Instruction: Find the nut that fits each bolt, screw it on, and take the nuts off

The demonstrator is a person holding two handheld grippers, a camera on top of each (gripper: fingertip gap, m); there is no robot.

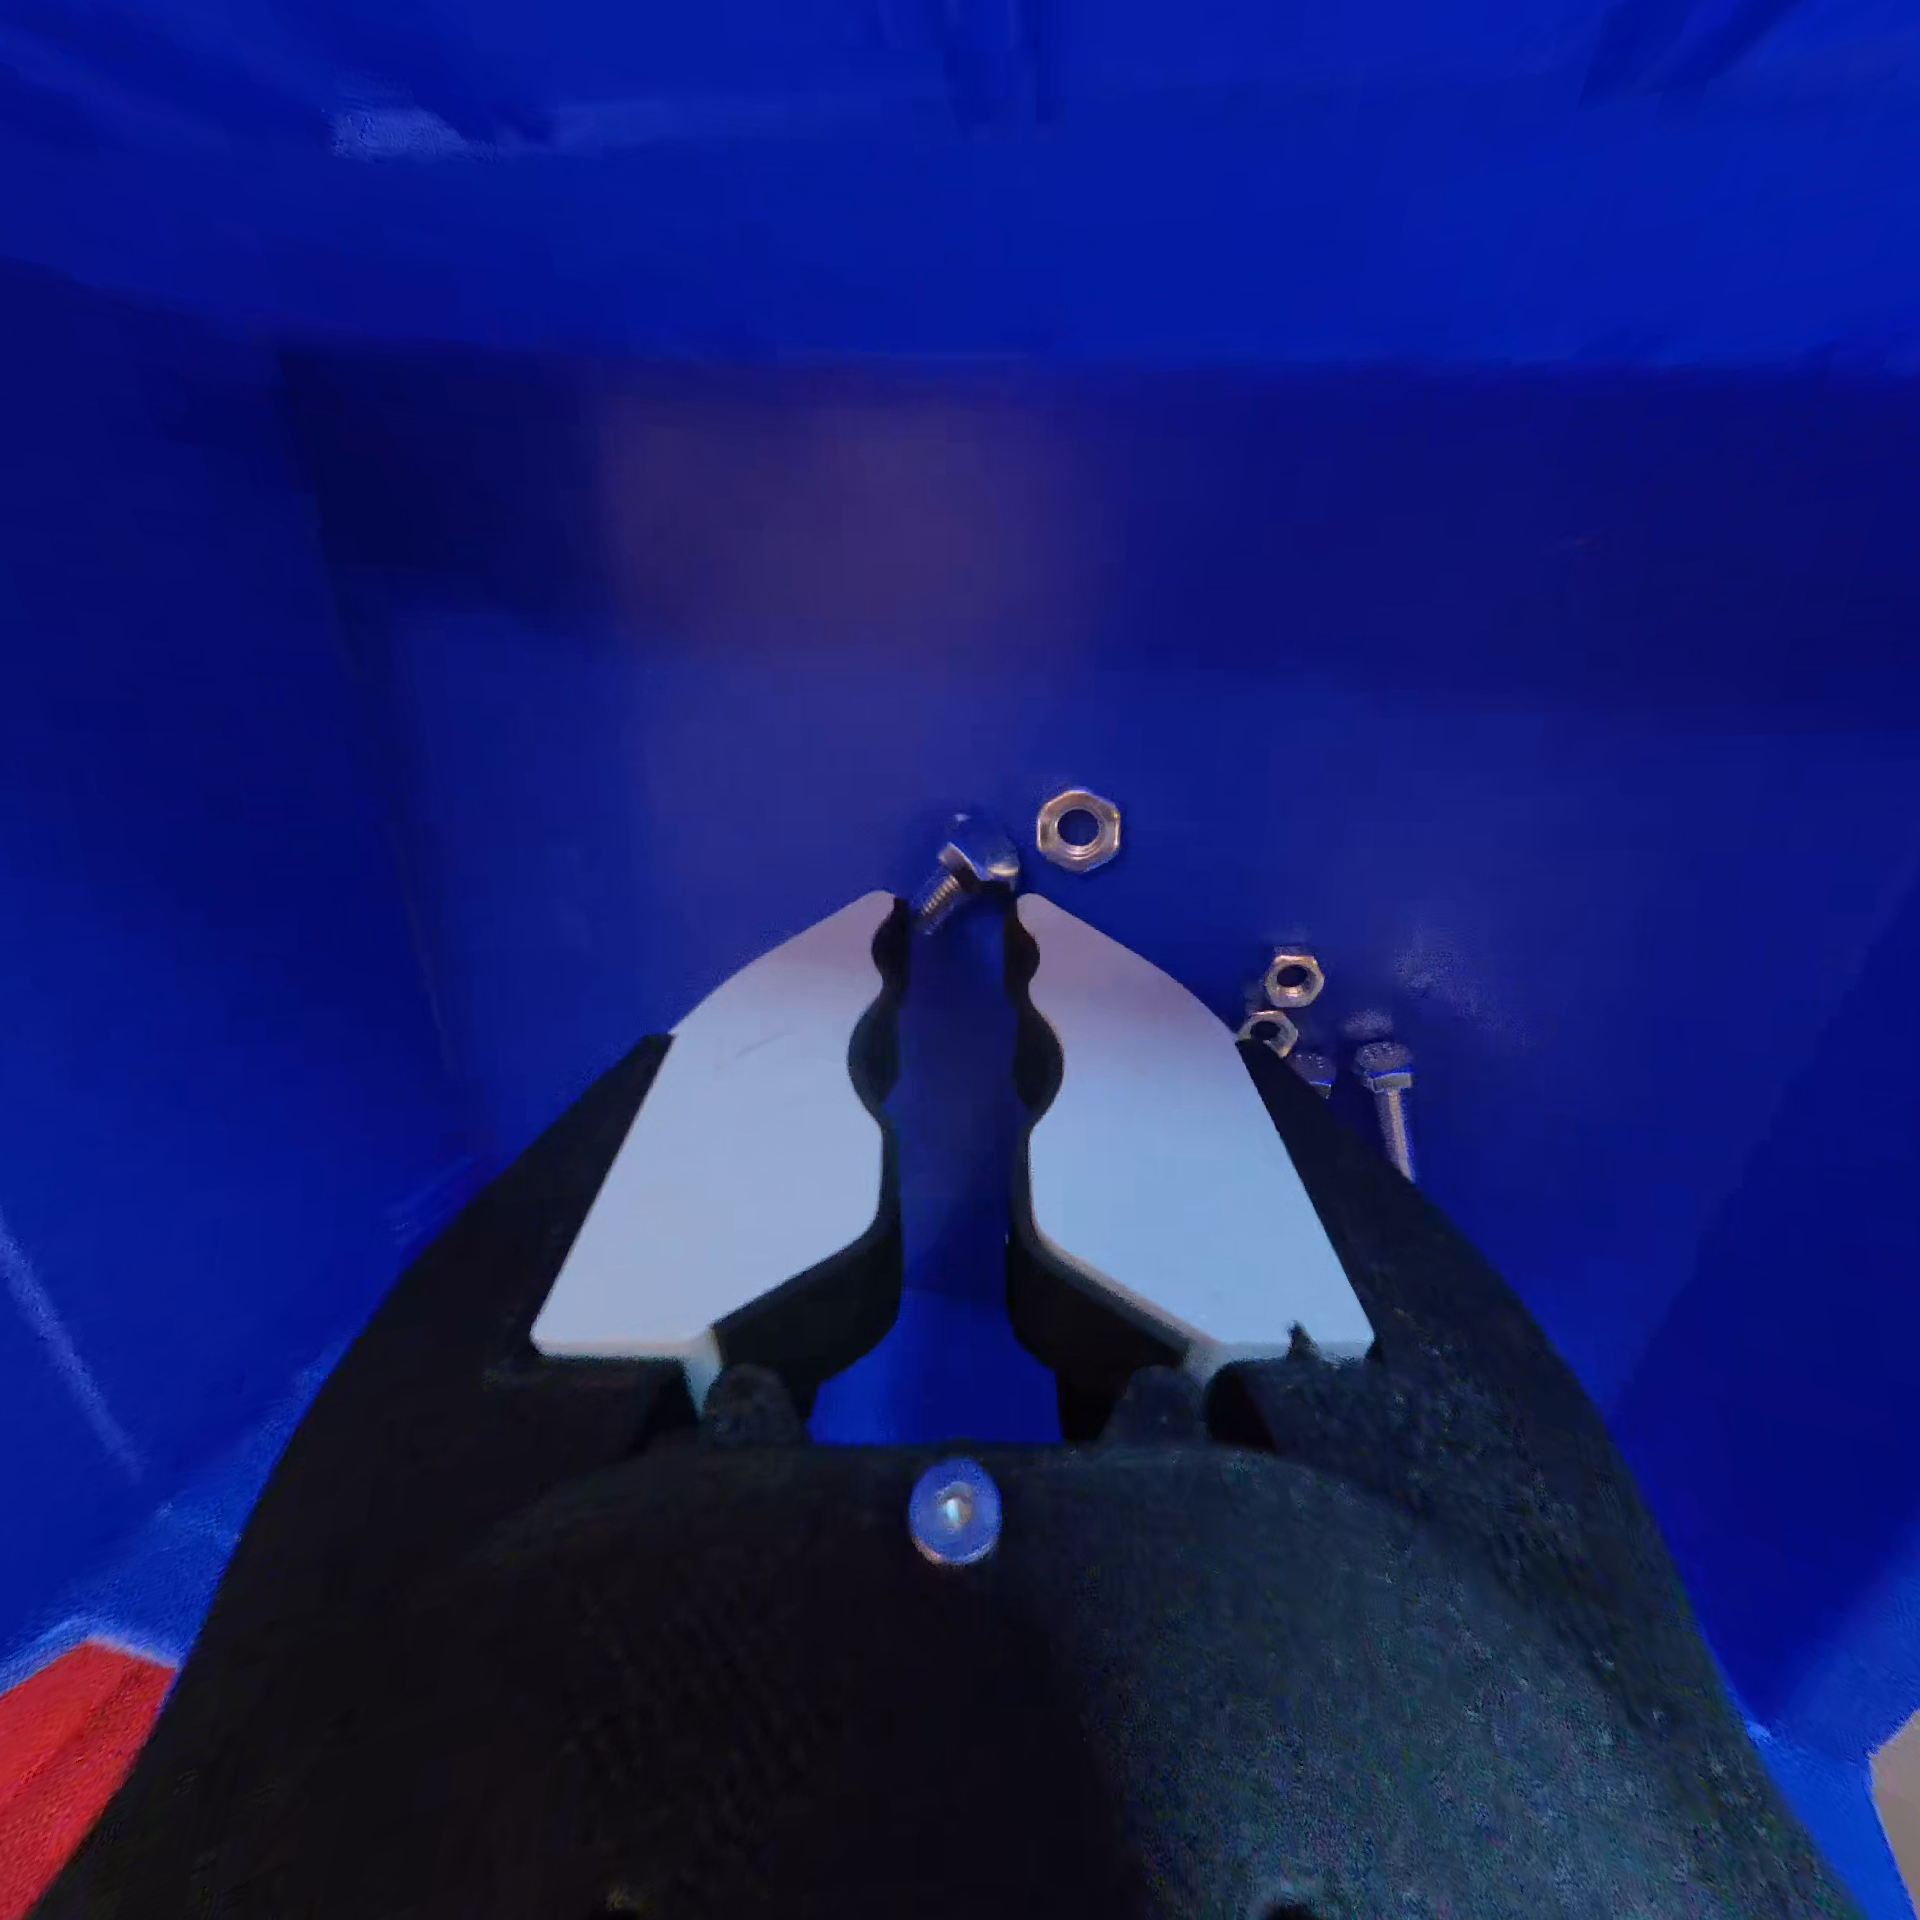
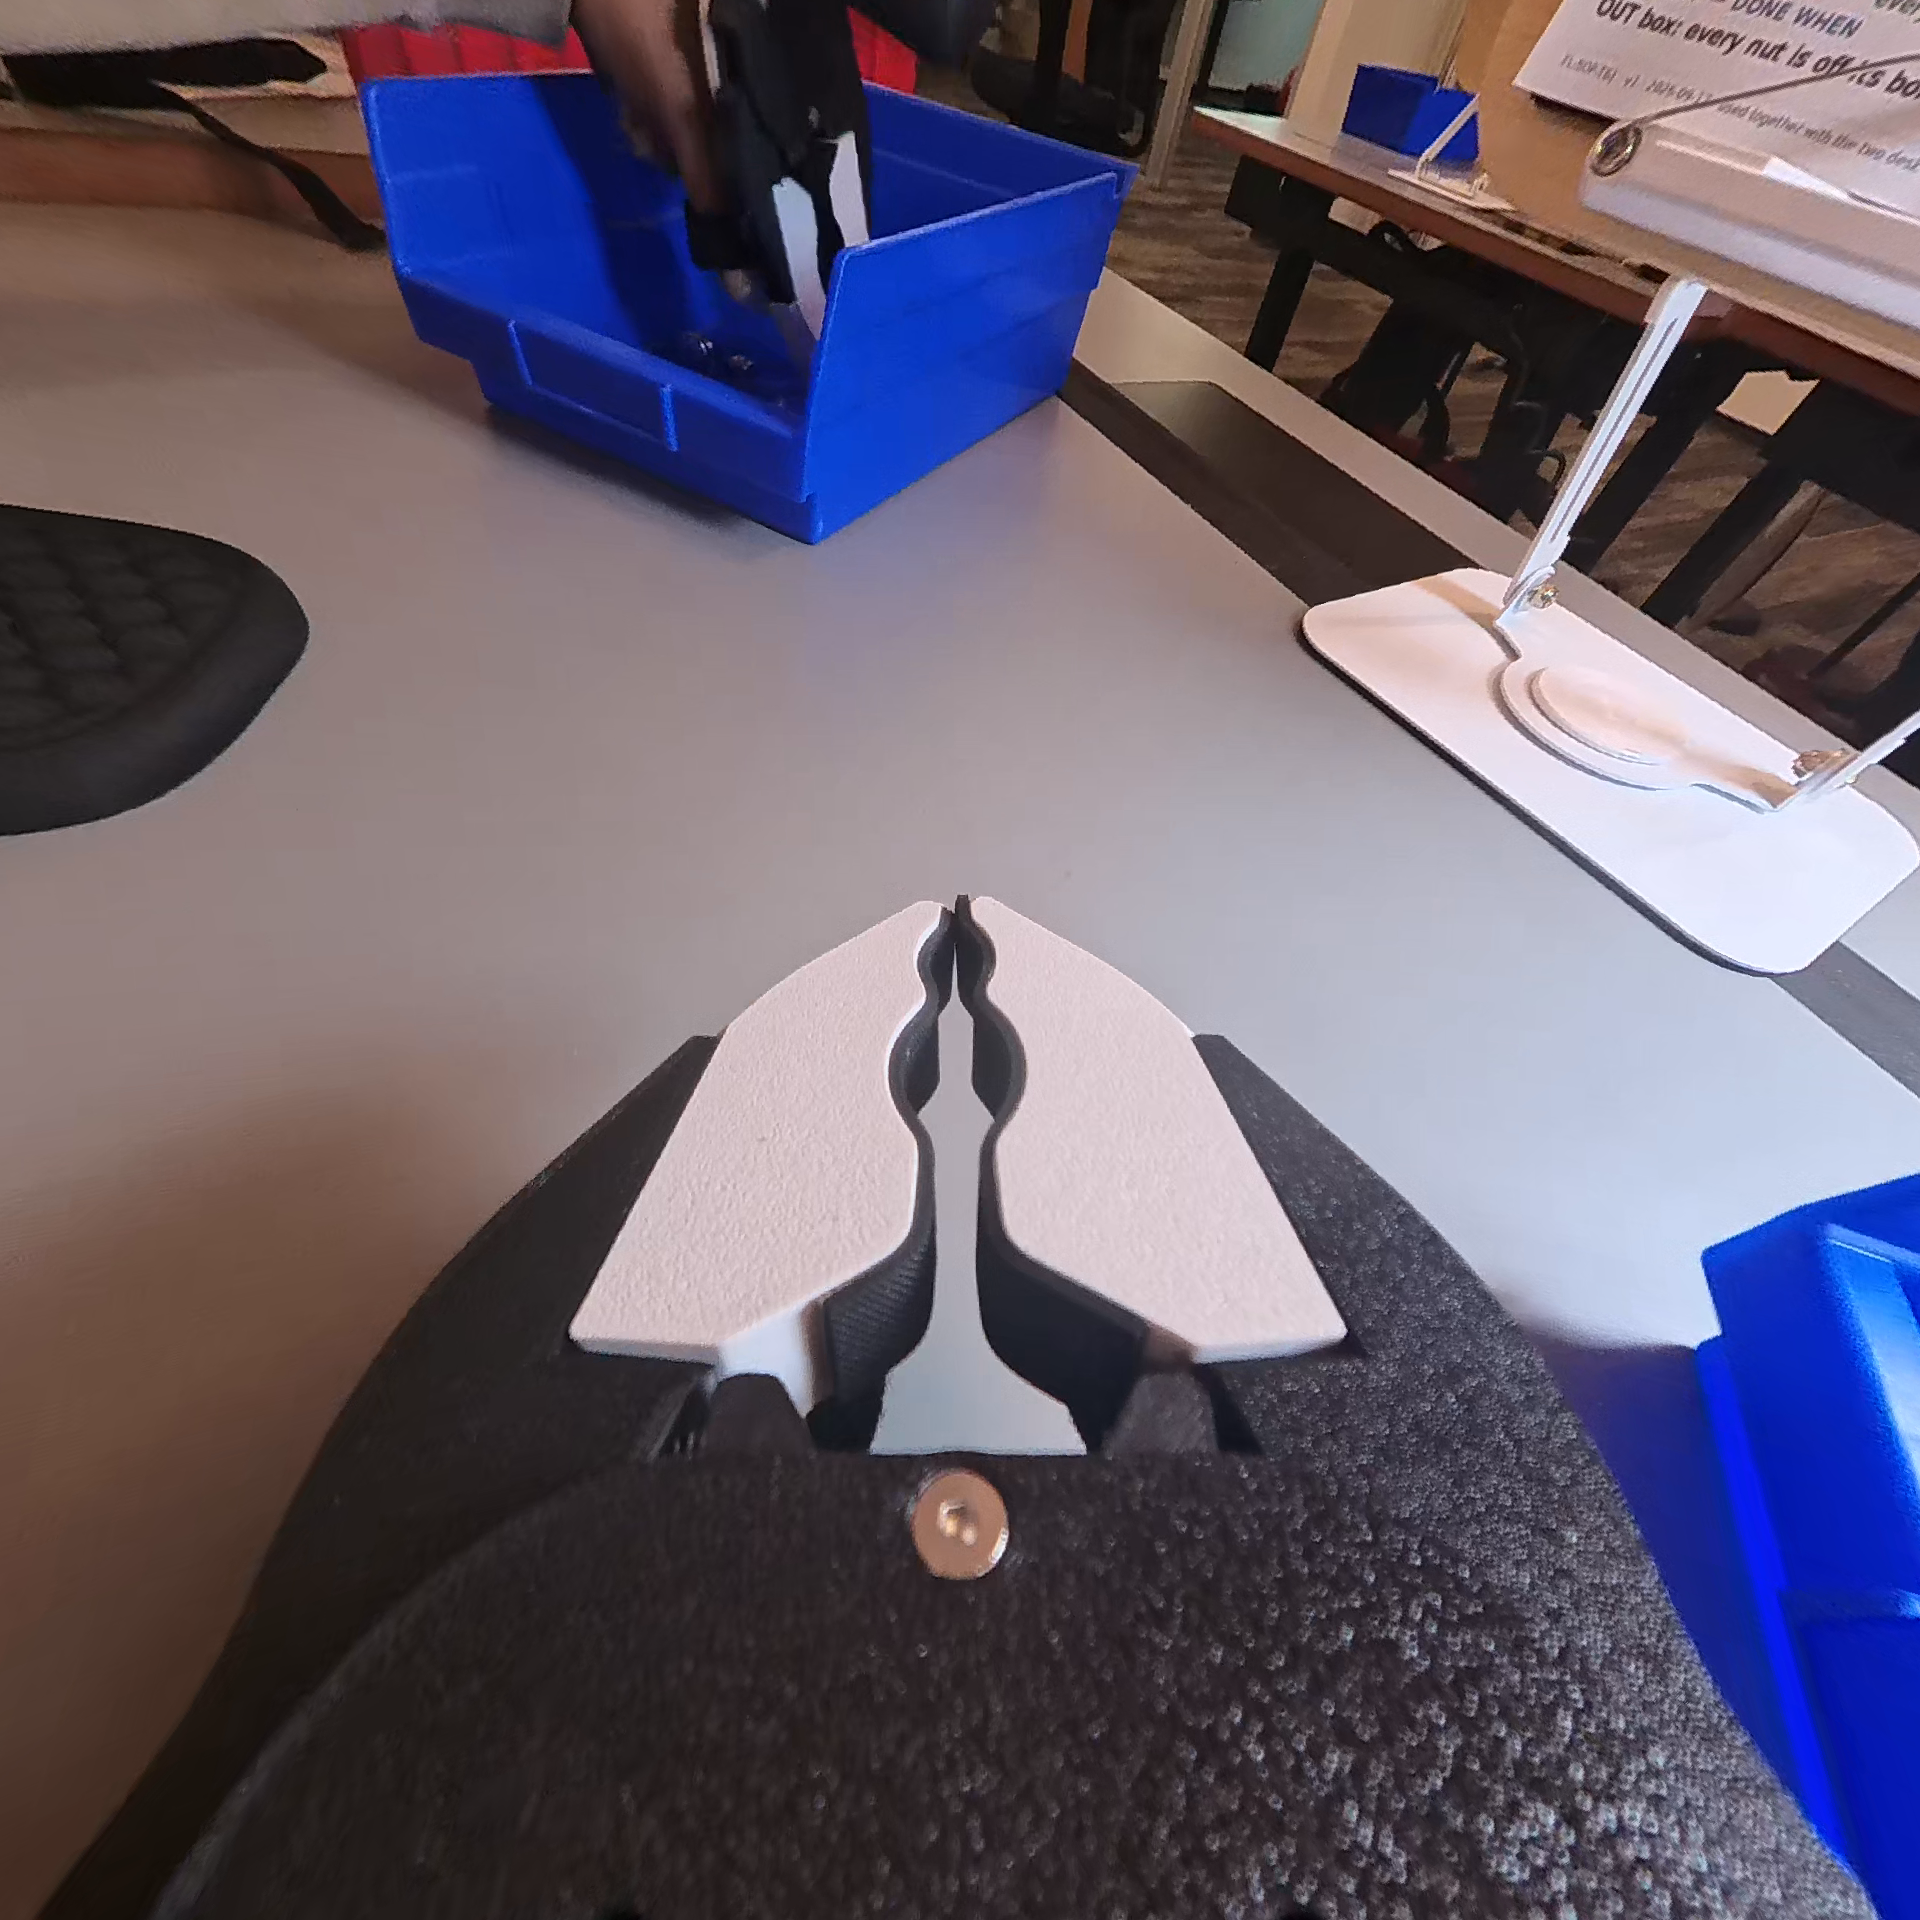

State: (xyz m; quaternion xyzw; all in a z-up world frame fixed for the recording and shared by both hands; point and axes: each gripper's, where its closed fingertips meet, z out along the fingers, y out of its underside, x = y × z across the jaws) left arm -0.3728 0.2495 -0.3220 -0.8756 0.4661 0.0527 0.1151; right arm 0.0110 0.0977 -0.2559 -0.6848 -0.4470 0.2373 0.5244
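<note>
The left gripper (image 1: 958, 902) is down inside a blue bin (image 1: 1039, 582), and its white fingers (image 1: 748, 1132) are a little apart with nothing held between them. Right at its tips lies a short bolt (image 1: 961, 862), tilted, its round head pointing away. The bolt looks to be just in front of the tips, maybe touching one, but it is not pinched yet.

Just beside the bolt, a little farther toward the back wall of the bin, lies a big nut (image 1: 1078, 829), flat on the bin floor. Over by the right wall of the bin are two smaller nuts (image 1: 1291, 977) close together, and a long bolt (image 1: 1387, 1101) next to another bolt that is mostly hidden behind the gripper.

The right gripper (image 2: 958, 906) waits above the gray tabletop (image 2: 623, 779), well apart from the bin (image 2: 935, 343). Its fingers are pressed together at the tips and hold nothing. In its view the left gripper (image 2: 800, 239) shows far off, dipped into the bin near the far edge of the tabletop. A white stand (image 2: 1621, 769) sits by the right edge, and part of a second blue bin (image 2: 1829, 1455) shows at the near right.

I think the job is only at its start. Every nut I can see lies loose, and no bolt has a nut on it. Picking up a bolt, finding its nut, screwing it on and taking it off are all left to do.
</note>
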